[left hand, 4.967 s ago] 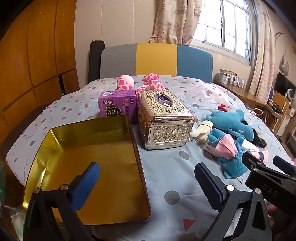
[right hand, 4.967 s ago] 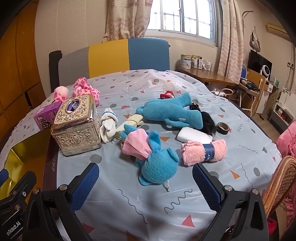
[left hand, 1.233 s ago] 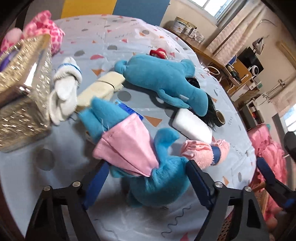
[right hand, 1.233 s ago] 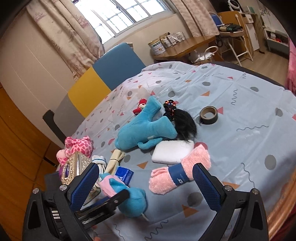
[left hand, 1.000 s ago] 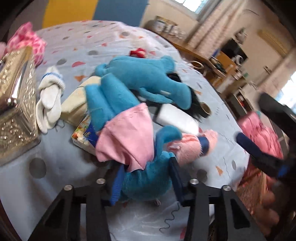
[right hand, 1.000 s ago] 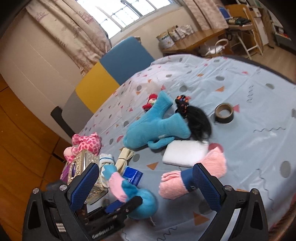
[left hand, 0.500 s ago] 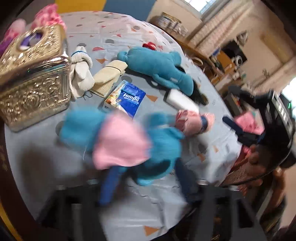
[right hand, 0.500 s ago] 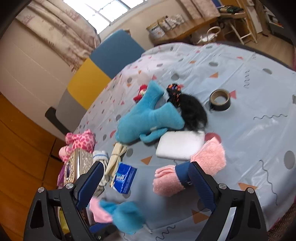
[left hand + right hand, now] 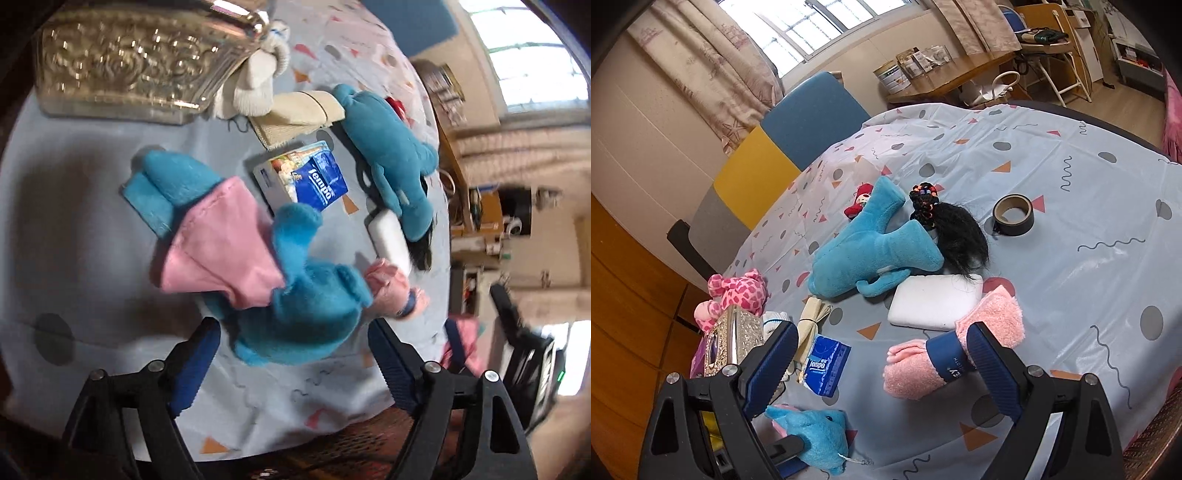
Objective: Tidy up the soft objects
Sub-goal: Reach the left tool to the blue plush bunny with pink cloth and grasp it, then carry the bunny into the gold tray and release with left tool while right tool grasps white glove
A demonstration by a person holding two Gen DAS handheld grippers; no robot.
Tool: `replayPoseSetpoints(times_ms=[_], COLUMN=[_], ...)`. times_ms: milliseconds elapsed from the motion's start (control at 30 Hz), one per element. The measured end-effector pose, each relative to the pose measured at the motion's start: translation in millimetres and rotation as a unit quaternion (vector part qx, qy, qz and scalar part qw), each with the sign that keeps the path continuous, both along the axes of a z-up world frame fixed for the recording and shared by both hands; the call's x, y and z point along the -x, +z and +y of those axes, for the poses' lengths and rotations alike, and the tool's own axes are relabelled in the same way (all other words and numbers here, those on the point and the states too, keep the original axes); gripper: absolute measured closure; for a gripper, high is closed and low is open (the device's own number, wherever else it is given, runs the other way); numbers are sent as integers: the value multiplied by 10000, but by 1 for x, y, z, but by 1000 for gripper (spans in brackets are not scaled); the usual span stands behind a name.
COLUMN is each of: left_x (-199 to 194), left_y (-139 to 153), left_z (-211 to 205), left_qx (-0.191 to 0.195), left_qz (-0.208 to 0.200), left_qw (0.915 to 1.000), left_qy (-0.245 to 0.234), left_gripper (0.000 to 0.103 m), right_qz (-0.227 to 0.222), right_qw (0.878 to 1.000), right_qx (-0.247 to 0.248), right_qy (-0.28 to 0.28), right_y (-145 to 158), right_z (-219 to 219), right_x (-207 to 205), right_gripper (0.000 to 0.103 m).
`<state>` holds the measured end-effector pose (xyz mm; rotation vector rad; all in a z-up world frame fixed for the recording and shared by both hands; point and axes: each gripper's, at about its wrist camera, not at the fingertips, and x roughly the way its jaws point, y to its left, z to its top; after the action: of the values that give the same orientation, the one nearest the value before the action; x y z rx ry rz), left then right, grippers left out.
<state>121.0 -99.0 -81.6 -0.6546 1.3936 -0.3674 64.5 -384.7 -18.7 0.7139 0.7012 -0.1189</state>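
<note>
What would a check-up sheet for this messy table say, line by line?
Surface: patterned tablecloth, crowded.
Job's things: small blue plush in a pink dress sits between the left jaws, unclamped; big blue plush, rolled pink towel, white socks and pink spotted plush lie on the cloth.
Clutter: tape roll, tissue pack, ornate metal box, white pad, black hairpiece.
Grippers: left gripper open, gripping nothing; right gripper open, above the towel.
Cables: nothing seen.
Surroundings: curtained window, side desk.
</note>
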Motion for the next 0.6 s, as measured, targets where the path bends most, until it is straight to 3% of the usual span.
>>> replayPoseSetpoints(times_ms=[133,167,200,233,333,533,600], left_x=[-13,-19,-23,-27,-26,-7,5], left_y=[-3,-4,-6,-10,-12,-1,8], left_z=[-7,-8,-11,-16,-30,-23,-15], left_qx=[-94,-111,-179,-280,-473,-712,-863], left_qz=[68,72,46,4,-430,-1229,-1525], left_qw=[9986,9981,9978,9980,9980,9864,9784], left_qy=[525,599,636,562,-20,-829,-1095], left_gripper=[15,17,26,37,45,49,49], right_qz=[-30,-41,-41,-33,-21,95,199], right_qw=[10000,10000,9999,9999,9999,9999,9997], right_qx=[-53,-81,-97,-118,-133,-78,-45], right_qy=[27,39,47,58,68,102,143], right_y=[0,0,-1,-1,-2,-3,-5], right_z=[0,-1,0,-1,-1,1,3], right_x=[1,1,0,0,0,-3,-5], right_gripper=[8,8,8,8,8,8,8])
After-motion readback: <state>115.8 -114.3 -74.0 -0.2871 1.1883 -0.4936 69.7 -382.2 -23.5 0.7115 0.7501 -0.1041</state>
